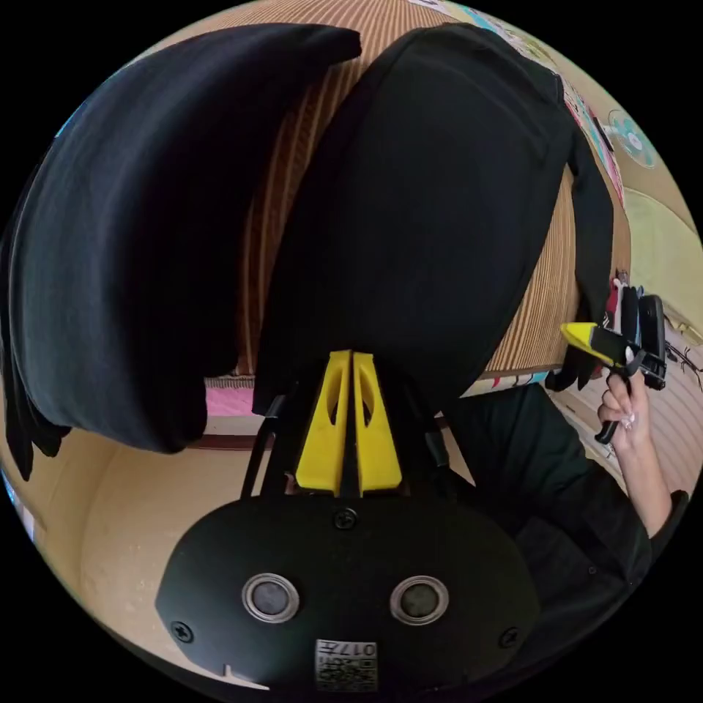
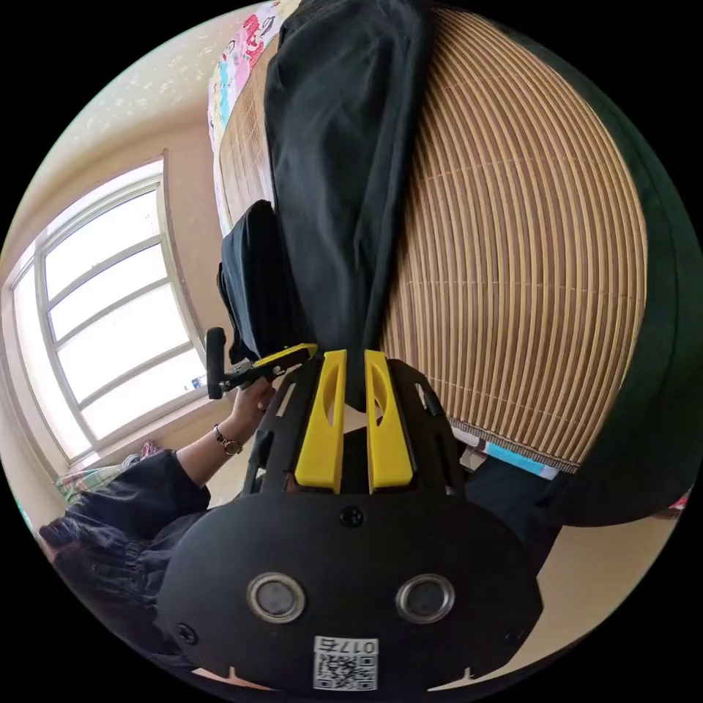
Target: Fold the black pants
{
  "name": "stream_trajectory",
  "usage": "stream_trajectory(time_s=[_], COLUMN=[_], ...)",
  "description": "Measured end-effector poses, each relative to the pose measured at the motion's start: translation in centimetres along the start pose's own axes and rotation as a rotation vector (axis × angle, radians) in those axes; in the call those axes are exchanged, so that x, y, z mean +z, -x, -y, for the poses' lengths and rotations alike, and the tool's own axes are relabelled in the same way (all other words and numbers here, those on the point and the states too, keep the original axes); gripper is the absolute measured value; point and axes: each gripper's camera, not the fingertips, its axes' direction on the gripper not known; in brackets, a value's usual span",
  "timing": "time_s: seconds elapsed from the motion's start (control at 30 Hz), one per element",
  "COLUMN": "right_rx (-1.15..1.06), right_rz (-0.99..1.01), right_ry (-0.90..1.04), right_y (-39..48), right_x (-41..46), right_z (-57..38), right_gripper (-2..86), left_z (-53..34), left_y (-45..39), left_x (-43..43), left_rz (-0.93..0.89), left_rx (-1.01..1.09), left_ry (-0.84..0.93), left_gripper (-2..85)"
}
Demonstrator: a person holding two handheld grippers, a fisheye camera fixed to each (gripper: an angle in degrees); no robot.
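Left gripper (image 1: 351, 359) clamped on the black pants (image 1: 432, 212), jaws pressed together with fabric between them. Right gripper (image 2: 354, 357) also closed on the pants, cloth pinched between its yellow jaws. Pants are lifted, draping over the striped bamboo mat (image 2: 512, 242) on the bed. A second dark fabric fold (image 1: 132, 242) hangs beside. Window (image 2: 110, 307) behind the person's hand (image 2: 253, 406).
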Motion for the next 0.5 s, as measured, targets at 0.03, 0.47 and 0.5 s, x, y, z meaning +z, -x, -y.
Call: stream_trajectory(time_s=[0.03, 0.47, 0.5], right_rx=[-0.005, 0.431, 0.433], right_rz=[0.001, -0.209, -0.208], right_ry=[-0.006, -0.477, -0.483], right_y=[-0.2, -18.1, -19.3], right_x=[-0.7, -23.0, -23.6], right_z=[-0.3, -17.3, -17.4], right_gripper=[2.0, 7.0, 7.8], left_z=[-0.2, 5.1, 6.6], left_y=[-0.5, -14.4, -17.7], left_x=[0.5, 0.6, 1.2], left_rz=[0.017, -0.565, -0.546], left_rx=[0.015, 0.364, 0.433], left_ry=[0.017, 0.096, 0.118], left_gripper=[-0.6, 15.8, 16.7])
